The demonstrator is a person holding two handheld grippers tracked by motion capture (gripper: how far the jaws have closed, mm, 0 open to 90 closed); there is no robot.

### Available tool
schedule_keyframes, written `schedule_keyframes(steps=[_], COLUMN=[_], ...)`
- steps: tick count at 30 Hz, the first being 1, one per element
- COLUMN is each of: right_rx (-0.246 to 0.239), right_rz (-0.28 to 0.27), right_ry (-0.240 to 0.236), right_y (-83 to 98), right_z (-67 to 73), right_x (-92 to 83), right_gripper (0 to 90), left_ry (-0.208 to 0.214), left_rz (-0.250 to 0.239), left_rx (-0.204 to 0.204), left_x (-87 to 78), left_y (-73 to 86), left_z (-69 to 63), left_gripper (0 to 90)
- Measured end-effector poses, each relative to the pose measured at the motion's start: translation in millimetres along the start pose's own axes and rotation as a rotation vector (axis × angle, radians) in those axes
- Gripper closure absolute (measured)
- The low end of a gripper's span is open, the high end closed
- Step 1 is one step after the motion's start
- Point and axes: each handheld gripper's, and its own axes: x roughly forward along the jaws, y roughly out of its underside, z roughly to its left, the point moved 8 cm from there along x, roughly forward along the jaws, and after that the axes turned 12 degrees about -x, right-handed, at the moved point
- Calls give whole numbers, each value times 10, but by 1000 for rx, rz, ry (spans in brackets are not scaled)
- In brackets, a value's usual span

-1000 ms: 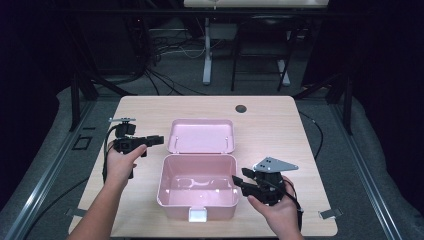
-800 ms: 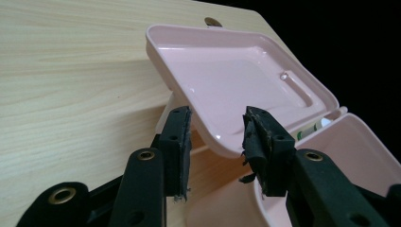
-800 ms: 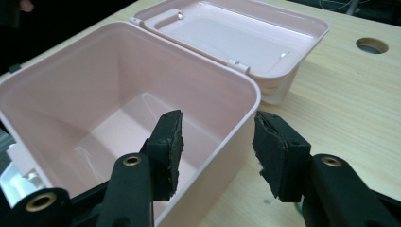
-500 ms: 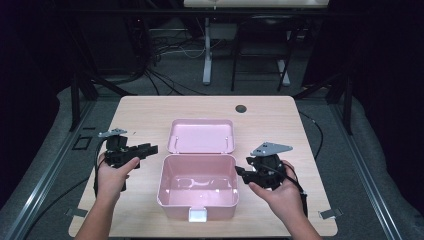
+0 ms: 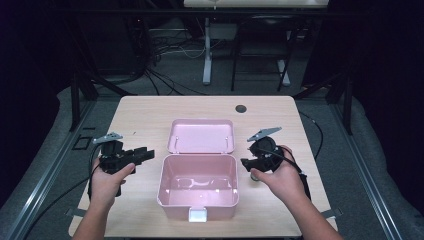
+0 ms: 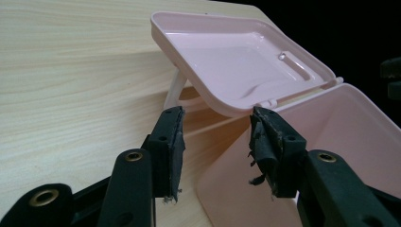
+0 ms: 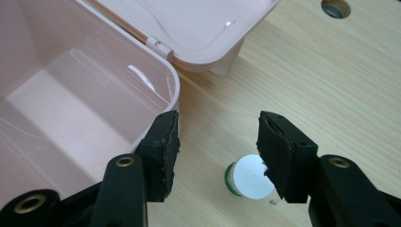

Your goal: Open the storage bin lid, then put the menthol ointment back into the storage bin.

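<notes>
Plastic, thin-walled and hollow, the pink box [image 5: 198, 186] looks light, stiff and rather slick, so it is best taken by a side wall or the rim, not by the lid [image 5: 201, 135] lying hinged open behind it; it sits between the two tongs, with a small white-capped bottle [image 7: 249, 176] just below the right gripper [image 7: 217, 142]. Both the left gripper [image 6: 216, 137] and the right one stand wide with nothing between the pads, their jaws having just been opening. Compared with a second ago, both hands have drawn outward from the box walls.
</notes>
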Motion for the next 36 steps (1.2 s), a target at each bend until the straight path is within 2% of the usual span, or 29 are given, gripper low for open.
schedule_keyframes(steps=[3,8,12,18,23,26,33,34,36], right_rx=[-9,15,48,50,68,80,106,119,124], right_rz=[24,60,117,220,264,313,381,406,410], right_ry=[14,26,1,-11,-16,-22,-38,-48,-51], right_y=[-5,8,54,123,154,205,334,362,387], right_z=[-53,-138,-164,-207,-253,-284,-313,-307,-309], right_x=[29,95,171,309,399,453,587,592,614], right_gripper=[494,502,519,521,519,515,499,496,493], left_ry=[-7,-14,-14,-10,-11,-15,-20,-19,-20], left_rz=[5,-1,5,-13,-5,-4,-3,-3,-2], left_rx=[5,6,4,10,24,24,21,20,20], left_x=[-22,-61,-110,-183,-187,-176,-175,-173,-174], left_y=[21,33,28,-2,10,18,18,17,19], left_z=[22,42,35,1,-27,-18,-8,-8,-7], left_gripper=[550,550,550,550,545,540,531,526,524])
